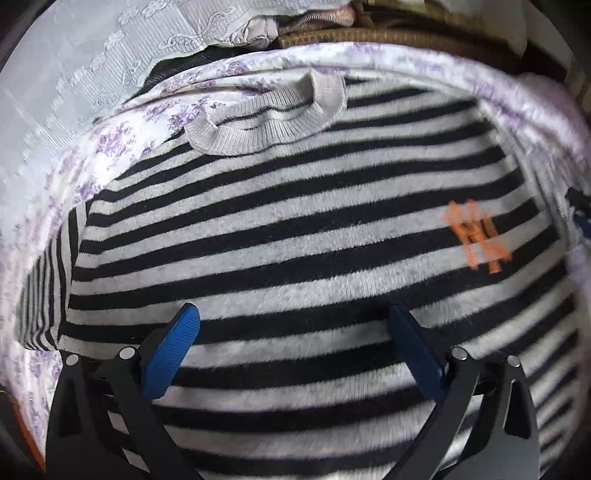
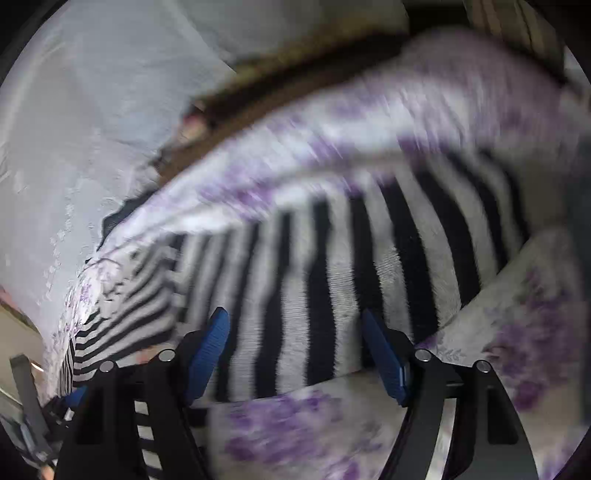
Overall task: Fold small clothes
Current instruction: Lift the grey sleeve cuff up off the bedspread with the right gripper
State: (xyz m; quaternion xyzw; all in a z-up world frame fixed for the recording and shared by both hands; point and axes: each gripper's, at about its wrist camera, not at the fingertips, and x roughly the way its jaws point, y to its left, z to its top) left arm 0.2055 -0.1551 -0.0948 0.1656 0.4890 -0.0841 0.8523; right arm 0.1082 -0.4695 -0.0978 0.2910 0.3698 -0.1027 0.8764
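Observation:
A black-and-grey striped sweater lies flat on a white blanket with purple flowers. Its grey ribbed collar points away and an orange logo sits at the right chest. My left gripper is open and empty, hovering just above the sweater's lower body. In the right wrist view, which is blurred, my right gripper is open and empty over the sweater near its edge on the floral blanket. The left sleeve lies folded at the left.
A pale lace-patterned cloth covers the surface beyond the blanket at the left. A woven wicker basket edge and bundled fabrics sit at the back. The other gripper's blue tip shows at the right edge.

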